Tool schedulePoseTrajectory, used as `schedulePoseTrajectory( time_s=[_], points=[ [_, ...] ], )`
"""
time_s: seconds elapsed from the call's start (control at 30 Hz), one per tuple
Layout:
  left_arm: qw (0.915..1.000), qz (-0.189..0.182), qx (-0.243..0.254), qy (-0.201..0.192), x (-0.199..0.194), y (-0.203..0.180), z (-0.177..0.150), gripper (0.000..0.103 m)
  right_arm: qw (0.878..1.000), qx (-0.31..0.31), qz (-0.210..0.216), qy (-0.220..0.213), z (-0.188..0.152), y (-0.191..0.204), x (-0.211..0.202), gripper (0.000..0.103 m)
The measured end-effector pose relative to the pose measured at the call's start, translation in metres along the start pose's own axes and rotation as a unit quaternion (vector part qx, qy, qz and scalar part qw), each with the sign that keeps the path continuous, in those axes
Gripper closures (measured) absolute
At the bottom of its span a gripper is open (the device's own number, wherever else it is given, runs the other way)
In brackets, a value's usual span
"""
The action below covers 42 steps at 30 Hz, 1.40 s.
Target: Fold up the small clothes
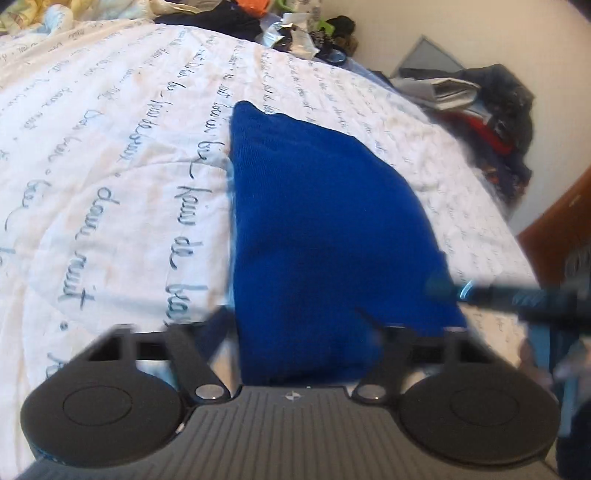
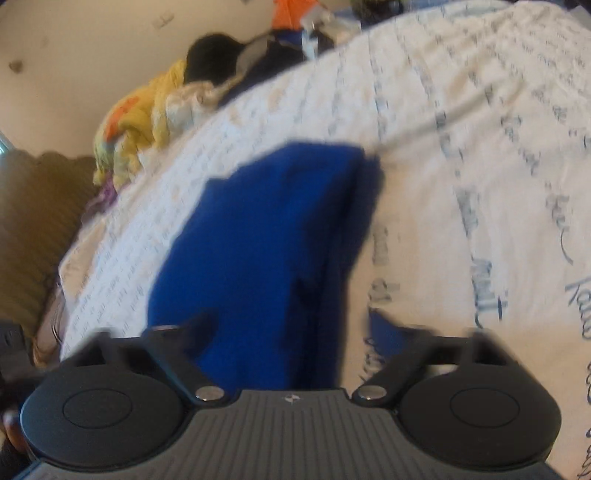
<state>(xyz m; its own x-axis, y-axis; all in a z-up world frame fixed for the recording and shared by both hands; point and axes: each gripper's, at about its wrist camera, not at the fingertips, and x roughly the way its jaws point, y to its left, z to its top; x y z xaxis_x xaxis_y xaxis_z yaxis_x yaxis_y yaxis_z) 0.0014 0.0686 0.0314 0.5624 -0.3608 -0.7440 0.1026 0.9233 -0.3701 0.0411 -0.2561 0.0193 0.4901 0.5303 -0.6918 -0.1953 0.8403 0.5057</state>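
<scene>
A royal-blue knit garment [image 1: 317,221] lies on the white bedspread with blue handwriting [image 1: 110,155]. Its near end runs straight into the mouth of my left gripper [image 1: 306,358], whose fingertips are buried under the cloth; the jaws look shut on it. At the right edge of that view my right gripper [image 1: 454,291] shows as a dark blur at the garment's corner. In the right wrist view the same blue garment [image 2: 258,229] rises off the bedspread [image 2: 461,166], casts a shadow to its right and ends inside my right gripper [image 2: 280,369], fingertips hidden, gripped.
Loose clothes are heaped along the bed's far end [image 1: 221,18] and on a pile beside the wall [image 1: 487,114]. A wooden furniture edge [image 1: 565,218] stands at the right. Yellow and orange clothes [image 2: 147,118] and a brown upholstered seat [image 2: 33,221] border the bed.
</scene>
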Motion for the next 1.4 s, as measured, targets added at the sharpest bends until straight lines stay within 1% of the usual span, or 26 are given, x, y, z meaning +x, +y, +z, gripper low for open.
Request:
schedulePoseTrajectory(
  time_s=[0.03, 0.07, 0.13, 0.2, 0.27, 0.3, 0.33, 0.37, 0.4, 0.47, 0.53, 0.57, 0.63, 0.67, 0.7, 0.77, 0.83, 0.87, 0.9, 0.97, 1.07, 1.1, 1.17, 1.2, 1.3, 1.4],
  points=[
    [0.9998, 0.016, 0.005, 0.009, 0.002, -0.003, 0.002, 0.08, 1.0, -0.011, -0.004, 0.012, -0.003, 0.002, 0.005, 0.089],
    [0.9996, 0.022, 0.005, 0.015, 0.001, -0.004, 0.004, 0.085, 0.999, -0.031, -0.007, 0.006, -0.006, 0.008, 0.003, 0.089],
    [0.999, 0.037, 0.019, 0.015, -0.002, -0.007, 0.004, 0.085, 0.997, -0.068, -0.024, 0.007, -0.009, 0.022, -0.001, 0.089],
    [0.997, 0.056, 0.054, 0.004, -0.002, -0.011, -0.003, 0.079, 0.993, -0.107, -0.056, 0.006, -0.014, 0.028, -0.001, 0.089],
    [0.993, 0.078, 0.087, -0.016, -0.005, -0.016, -0.011, 0.072, 0.991, -0.123, -0.056, -0.013, -0.022, 0.025, 0.001, 0.087],
    [0.9918, 0.085, 0.094, -0.019, -0.009, -0.019, -0.014, 0.069, 0.992, -0.11, -0.052, -0.014, -0.022, 0.023, -0.001, 0.084],
    [0.9905, 0.088, 0.102, -0.029, -0.017, -0.024, -0.019, 0.068, 0.994, -0.086, -0.059, -0.014, -0.02, 0.022, -0.007, 0.071],
    [0.9885, 0.092, 0.113, -0.044, -0.024, -0.028, -0.023, 0.059, 0.994, -0.073, -0.079, -0.018, -0.02, 0.026, -0.013, 0.064],
    [0.9863, 0.093, 0.123, -0.057, -0.03, -0.032, -0.028, 0.043, 0.992, -0.072, -0.097, -0.033, -0.024, 0.035, -0.023, 0.06],
    [0.9843, 0.092, 0.131, -0.074, -0.033, -0.04, -0.035, 0.022, 0.988, -0.1, -0.091, -0.068, -0.034, 0.055, -0.04, 0.06],
    [0.9848, 0.092, 0.137, -0.054, -0.016, -0.049, -0.038, 0.033, 0.988, -0.119, -0.061, -0.078, -0.043, 0.074, -0.042, 0.051],
    [0.985, 0.098, 0.137, -0.037, -0.004, -0.049, -0.041, 0.042, 0.987, -0.131, -0.056, -0.071, -0.046, 0.08, -0.035, 0.049],
    [0.9826, 0.11, 0.139, -0.056, -0.002, -0.051, -0.047, 0.038, 0.985, -0.149, -0.085, -0.034, -0.053, 0.081, -0.006, 0.049],
    [0.9836, 0.11, 0.132, -0.053, -0.004, -0.05, -0.047, 0.04, 0.979, -0.172, -0.09, -0.056, -0.061, 0.082, -0.003, 0.049],
    [0.9848, 0.109, 0.126, -0.049, -0.009, -0.049, -0.047, 0.043, 0.975, -0.189, -0.098, -0.057, -0.066, 0.086, -0.005, 0.049],
    [0.9848, 0.108, 0.121, -0.063, -0.023, -0.049, -0.053, 0.045, 0.976, -0.181, -0.11, -0.055, -0.07, 0.095, -0.019, 0.049],
    [0.9853, 0.102, 0.115, -0.074, -0.031, -0.05, -0.061, 0.04, 0.978, -0.163, -0.107, -0.069, -0.075, 0.098, -0.036, 0.044],
    [0.986, 0.1, 0.111, -0.074, -0.03, -0.052, -0.065, 0.033, 0.979, -0.153, -0.106, -0.081, -0.08, 0.097, -0.041, 0.028],
    [0.9864, 0.102, 0.108, -0.071, -0.027, -0.052, -0.069, 0.031, 0.979, -0.147, -0.11, -0.089, -0.084, 0.096, -0.044, 0.017],
    [0.9848, 0.112, 0.115, -0.065, -0.019, -0.056, -0.078, 0.029, 0.976, -0.142, -0.14, -0.086, -0.092, 0.089, -0.037, 0.017],
    [0.9781, 0.135, 0.14, -0.074, -0.012, -0.061, -0.086, 0.007, 0.978, -0.122, -0.157, -0.071, -0.098, 0.083, -0.029, 0.017],
    [0.9769, 0.142, 0.14, -0.077, -0.009, -0.058, -0.087, 0.0, 0.976, -0.124, -0.162, -0.08, -0.1, 0.081, -0.026, 0.014],
    [0.9757, 0.147, 0.132, -0.095, -0.006, -0.052, -0.086, 0.0, 0.973, -0.118, -0.182, -0.08, -0.102, 0.081, -0.023, 0.004],
    [0.9753, 0.149, 0.13, -0.099, -0.005, -0.05, -0.084, 0.0, 0.971, -0.118, -0.192, -0.082, -0.105, 0.08, -0.019, 0.002],
    [0.9747, 0.148, 0.128, -0.108, -0.002, -0.046, -0.078, 0.0, 0.964, -0.127, -0.219, -0.084, -0.11, 0.085, -0.012, 0.0],
    [0.9747, 0.148, 0.128, -0.109, -0.002, -0.044, -0.078, 0.0, 0.963, -0.11, -0.229, -0.092, -0.112, 0.087, -0.01, 0.0]
  ],
)
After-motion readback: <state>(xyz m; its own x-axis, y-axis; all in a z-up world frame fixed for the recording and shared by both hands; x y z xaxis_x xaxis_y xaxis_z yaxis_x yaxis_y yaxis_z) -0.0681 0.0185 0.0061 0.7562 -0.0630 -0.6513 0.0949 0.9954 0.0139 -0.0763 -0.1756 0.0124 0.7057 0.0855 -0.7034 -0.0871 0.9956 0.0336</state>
